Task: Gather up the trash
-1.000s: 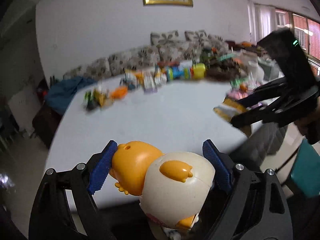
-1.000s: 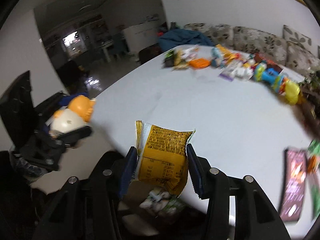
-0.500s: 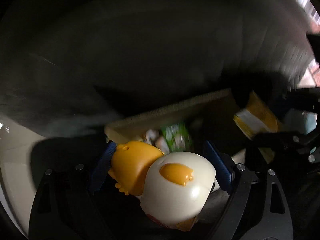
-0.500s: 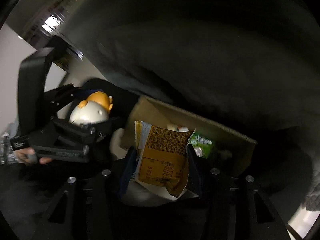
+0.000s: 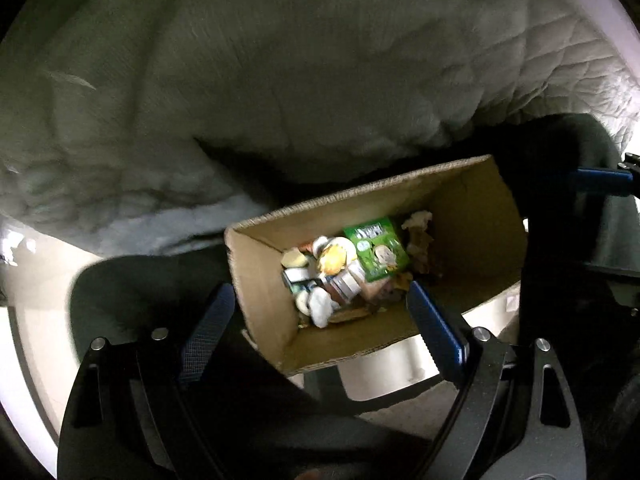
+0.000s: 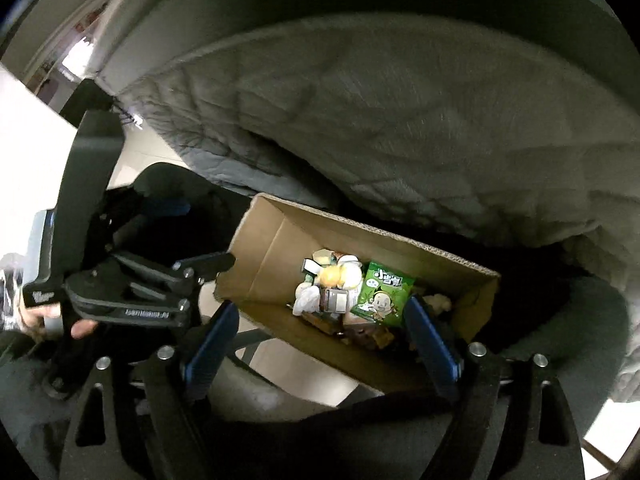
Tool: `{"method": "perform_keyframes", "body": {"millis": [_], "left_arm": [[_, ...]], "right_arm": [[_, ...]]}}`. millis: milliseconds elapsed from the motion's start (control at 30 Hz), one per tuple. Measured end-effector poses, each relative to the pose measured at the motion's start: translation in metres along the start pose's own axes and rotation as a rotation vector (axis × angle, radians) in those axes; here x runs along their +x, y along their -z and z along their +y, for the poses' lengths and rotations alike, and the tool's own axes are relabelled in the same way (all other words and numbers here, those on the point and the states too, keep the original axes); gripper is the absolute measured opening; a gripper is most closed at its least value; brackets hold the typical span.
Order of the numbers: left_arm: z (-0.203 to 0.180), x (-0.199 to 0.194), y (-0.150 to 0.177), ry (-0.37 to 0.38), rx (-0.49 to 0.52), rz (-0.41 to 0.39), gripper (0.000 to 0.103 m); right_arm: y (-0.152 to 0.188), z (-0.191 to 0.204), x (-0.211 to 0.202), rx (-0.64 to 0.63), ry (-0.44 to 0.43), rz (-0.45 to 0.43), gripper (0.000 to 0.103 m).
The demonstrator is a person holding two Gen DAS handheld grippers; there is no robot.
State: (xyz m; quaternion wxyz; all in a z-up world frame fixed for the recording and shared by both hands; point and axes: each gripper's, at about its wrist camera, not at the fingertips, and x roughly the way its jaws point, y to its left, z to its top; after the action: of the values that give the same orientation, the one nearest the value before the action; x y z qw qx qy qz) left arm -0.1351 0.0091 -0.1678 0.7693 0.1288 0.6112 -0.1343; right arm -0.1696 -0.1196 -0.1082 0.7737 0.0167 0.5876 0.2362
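Note:
A brown cardboard box (image 5: 472, 216) stands on the floor under the table and holds several pieces of trash. A green snack packet (image 5: 376, 248) and the yellow and white chick toy (image 5: 336, 258) lie in it. My left gripper (image 5: 320, 332) is open and empty above the box's near wall. In the right wrist view the same box (image 6: 272, 240) shows with the green packet (image 6: 384, 292) and the chick toy (image 6: 338, 276) inside. My right gripper (image 6: 320, 336) is open and empty over the box. The left gripper (image 6: 208, 264) shows at its left. The yellow packet is hidden.
A grey quilted cloth (image 5: 280, 80) hangs from the table just behind the box, also seen in the right wrist view (image 6: 400, 120). Pale floor tiles (image 5: 36, 280) lie to the left. A dark chair or seat (image 5: 580, 152) stands at the right.
Both grippers have opened over the box. The chick toy left my left gripper and the yellow packet left my right gripper; both dropped in.

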Motion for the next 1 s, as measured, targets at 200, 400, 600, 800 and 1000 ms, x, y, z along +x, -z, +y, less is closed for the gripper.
{"method": "perform_keyframes", "body": {"millis": [200,400,600,800,1000], "left_arm": [[0.008,-0.108,-0.007,-0.099,0.038,-0.203,0.086],[0.061,-0.229,-0.061,0.010,-0.117,-0.448,0.091],[0.109,-0.285,-0.159,-0.140,-0.253,-0.723,0.092],[0.127,-0.245,-0.250,-0.141,-0.302,-0.698,0.092],[0.124,-0.200,-0.273,-0.195,-0.281,-0.662,0.092]], "right_arm": [[-0.036,0.033,-0.110,-0.161,-0.003,-0.116,0.094],[-0.127,0.041,-0.240,-0.219,0.038,-0.449,0.098],[-0.223,0.017,-0.280,-0.078,0.244,-0.798,0.098],[-0.284,-0.014,-0.220,0.070,0.278,-0.777,0.098],[-0.297,-0.038,-0.165,0.127,0.320,-0.690,0.098]]}}
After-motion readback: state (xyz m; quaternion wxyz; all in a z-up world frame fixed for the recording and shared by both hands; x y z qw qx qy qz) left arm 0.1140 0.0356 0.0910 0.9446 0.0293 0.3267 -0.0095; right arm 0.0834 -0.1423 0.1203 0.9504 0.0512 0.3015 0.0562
